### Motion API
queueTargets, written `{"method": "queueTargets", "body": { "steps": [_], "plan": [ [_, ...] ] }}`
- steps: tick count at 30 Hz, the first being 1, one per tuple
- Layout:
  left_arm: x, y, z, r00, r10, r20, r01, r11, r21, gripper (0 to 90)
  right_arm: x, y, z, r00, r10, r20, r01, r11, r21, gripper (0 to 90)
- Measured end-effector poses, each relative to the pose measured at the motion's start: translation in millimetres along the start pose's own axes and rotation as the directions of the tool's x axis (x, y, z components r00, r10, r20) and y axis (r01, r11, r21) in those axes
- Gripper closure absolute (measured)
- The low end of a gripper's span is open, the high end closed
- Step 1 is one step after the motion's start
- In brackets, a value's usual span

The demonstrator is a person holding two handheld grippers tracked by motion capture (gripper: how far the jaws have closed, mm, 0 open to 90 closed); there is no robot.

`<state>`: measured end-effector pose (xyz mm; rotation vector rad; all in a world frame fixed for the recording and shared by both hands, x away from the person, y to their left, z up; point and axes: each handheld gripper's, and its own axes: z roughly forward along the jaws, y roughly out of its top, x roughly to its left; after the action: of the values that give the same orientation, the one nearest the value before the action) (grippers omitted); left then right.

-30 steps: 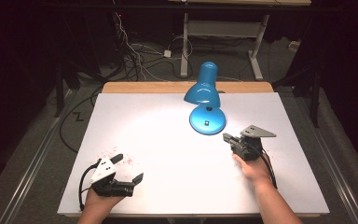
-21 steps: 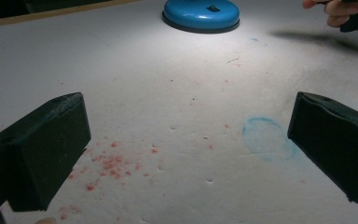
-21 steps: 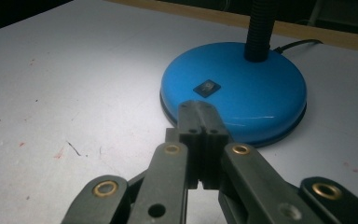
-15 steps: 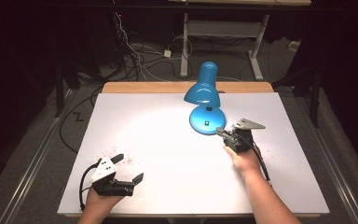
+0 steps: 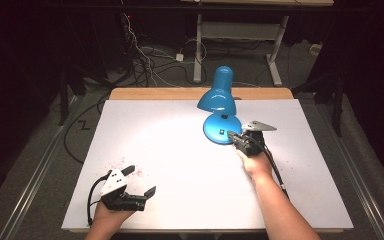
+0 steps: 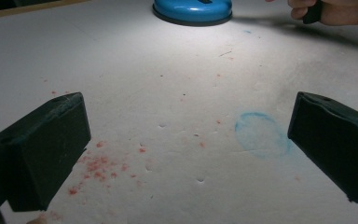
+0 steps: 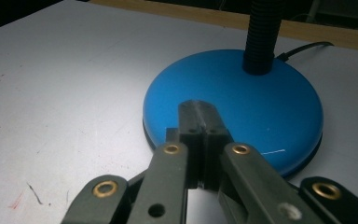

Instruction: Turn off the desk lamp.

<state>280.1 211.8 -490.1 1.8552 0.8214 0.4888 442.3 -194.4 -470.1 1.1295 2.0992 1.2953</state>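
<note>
- On the floor behind the table [image 5: 180, 165]: a tangle of cables [image 5: 145, 60] and the legs of a metal frame [image 5: 240, 35], all in dim light.
- Table: white top with a bare wooden strip [image 5: 155, 93] along the far edge; brightest just left of the lamp.
- Lamp [image 5: 220, 107]: blue desk lamp, right of centre toward the far edge. Round blue base [image 7: 233, 105] flat on the white top, black ribbed neck [image 7: 262, 32] rising from its far part, shade [image 5: 217, 92] tilted down toward the table. A dark cord [image 7: 303, 49] leaves the base behind the neck.
- Right hand [image 5: 254, 162]: reaches in from the near edge, forearm across the right half of the table.
- Right gripper [image 7: 200, 114]: jaws pressed together with nothing between them; tips lie over the near rim of the lamp base. Cannot tell whether they touch it. Grey three-cornered plate [image 5: 258, 126] on top.
- Left hand [image 5: 107, 215]: at the near left corner of the table.
- Left gripper [image 5: 140, 181]: well apart from the lamp, jaws spread wide over bare table, nothing between them.
- Blue ring mark [image 6: 262, 140]: faint chalky circle on the table between the left jaws, nearer the right-hand one in the left gripper view.
- Red specks [image 6: 100, 165]: scattered on the table by the left gripper, densest beside the other jaw.
</note>
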Motion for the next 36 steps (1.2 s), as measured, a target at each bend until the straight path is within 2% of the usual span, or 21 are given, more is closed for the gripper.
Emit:
{"method": "queueTargets", "body": {
  "steps": [17,36],
  "plan": [
    [1.5,-1.0,-1.7,1.0,0.002,0.0,-0.002,0.9999,-0.012,0.0,-1.7,10.7,17.8,0.9999,-0.008,0.014,0.007,1.0,0.014,90.0],
    [2.5,-2.7,-4.3,0.9997,-0.024,0.006,0.025,0.9996,-0.013,0.0,-1.8,13.4,33.8,0.9996,-0.01,0.026,0.009,0.999,0.038,90.0]
  ]
}}
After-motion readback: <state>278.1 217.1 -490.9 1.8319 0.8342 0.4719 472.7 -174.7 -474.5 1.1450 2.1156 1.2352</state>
